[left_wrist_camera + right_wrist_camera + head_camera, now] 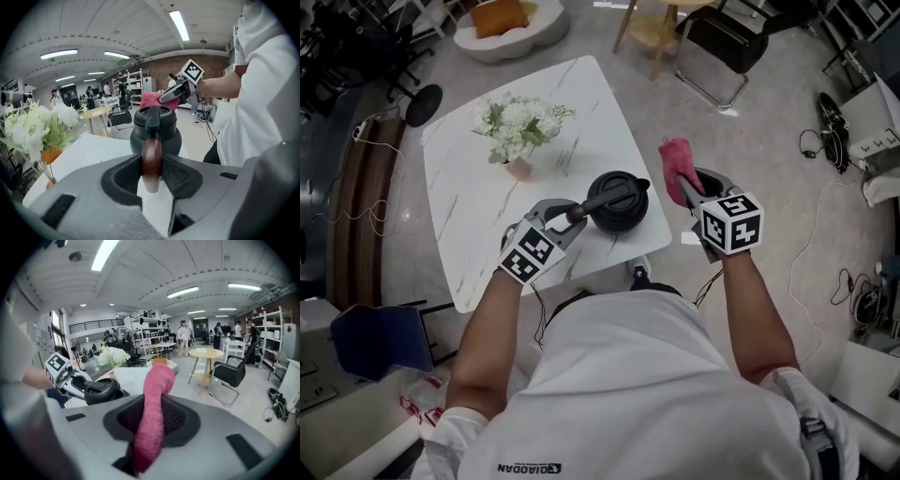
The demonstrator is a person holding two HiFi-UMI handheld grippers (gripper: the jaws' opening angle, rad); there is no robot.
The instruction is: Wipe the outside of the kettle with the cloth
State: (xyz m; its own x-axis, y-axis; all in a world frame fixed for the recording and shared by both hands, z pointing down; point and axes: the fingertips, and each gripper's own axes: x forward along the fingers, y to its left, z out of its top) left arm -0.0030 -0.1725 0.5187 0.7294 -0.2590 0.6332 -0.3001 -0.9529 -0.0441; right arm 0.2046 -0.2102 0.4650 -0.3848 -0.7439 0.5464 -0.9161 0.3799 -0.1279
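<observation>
A big white table point(478, 202) fills the middle of the head view. A bunch of white flowers point(518, 125) in a small pink pot stands near its far side. The black kettle point(619, 202) sits on the table near the front right edge, well apart from the flowers.

The left gripper point(570, 216) is at the kettle's left. Its jaws squeeze the kettle's brown wooden handle point(151, 161) from both sides. The right gripper point(683, 189) is up in the air, just past the table's right edge. Its jaws are pinched tight on the pink cloth point(677, 161). The cloth sticks up past the jaws, near the kettle but not touching it.
</observation>
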